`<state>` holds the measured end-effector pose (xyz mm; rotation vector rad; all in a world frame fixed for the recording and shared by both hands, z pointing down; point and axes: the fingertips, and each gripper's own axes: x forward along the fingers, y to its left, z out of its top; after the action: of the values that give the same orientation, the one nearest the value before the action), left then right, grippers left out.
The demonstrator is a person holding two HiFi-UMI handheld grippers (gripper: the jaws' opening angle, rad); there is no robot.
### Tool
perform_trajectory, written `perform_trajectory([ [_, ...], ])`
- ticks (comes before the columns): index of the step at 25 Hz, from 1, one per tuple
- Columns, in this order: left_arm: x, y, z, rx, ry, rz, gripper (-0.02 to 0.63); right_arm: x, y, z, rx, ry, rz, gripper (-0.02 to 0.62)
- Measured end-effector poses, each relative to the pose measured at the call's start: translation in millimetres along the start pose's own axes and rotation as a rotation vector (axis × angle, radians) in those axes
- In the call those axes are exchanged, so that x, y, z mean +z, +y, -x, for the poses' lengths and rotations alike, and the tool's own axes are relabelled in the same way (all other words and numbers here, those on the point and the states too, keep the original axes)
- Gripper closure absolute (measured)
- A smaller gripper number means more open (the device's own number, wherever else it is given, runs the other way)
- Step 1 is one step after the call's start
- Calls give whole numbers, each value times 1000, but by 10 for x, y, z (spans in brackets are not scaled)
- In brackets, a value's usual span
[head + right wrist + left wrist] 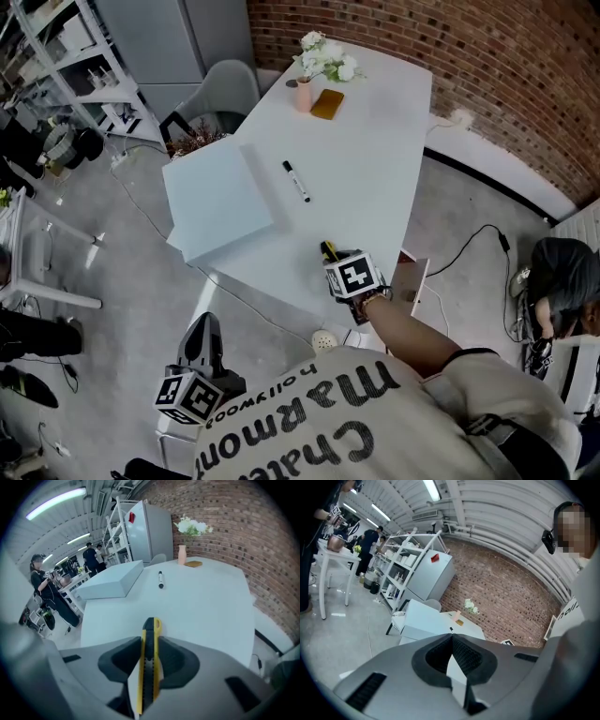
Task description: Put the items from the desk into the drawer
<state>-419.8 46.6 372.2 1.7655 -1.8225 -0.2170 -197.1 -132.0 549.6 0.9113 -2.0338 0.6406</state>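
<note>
The white rectangular worktop [375, 159] carries a large, flat, pale-blue box [217, 199] on its nine o'clock side. The left gripper [204, 328] hangs off the worktop at about seven o'clock, its jaws together on nothing. The right gripper [330, 255], at the six o'clock edge, is clamped on a yellow-and-black utility knife [146, 667]. A pink vase of white flowers [305, 92] stands at twelve o'clock. A black-and-white marker pen [296, 181] lies mid-worktop.
</note>
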Motion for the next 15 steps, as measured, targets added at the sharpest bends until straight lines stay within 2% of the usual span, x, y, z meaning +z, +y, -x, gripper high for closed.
perform_trajectory([
  [3, -70, 51, 105, -15, 5, 6, 604, -125, 57, 70, 0, 0, -59, 474],
  [15, -174, -13, 632, -118, 38, -22, 604, -699, 374, 628, -50, -62, -184, 476],
])
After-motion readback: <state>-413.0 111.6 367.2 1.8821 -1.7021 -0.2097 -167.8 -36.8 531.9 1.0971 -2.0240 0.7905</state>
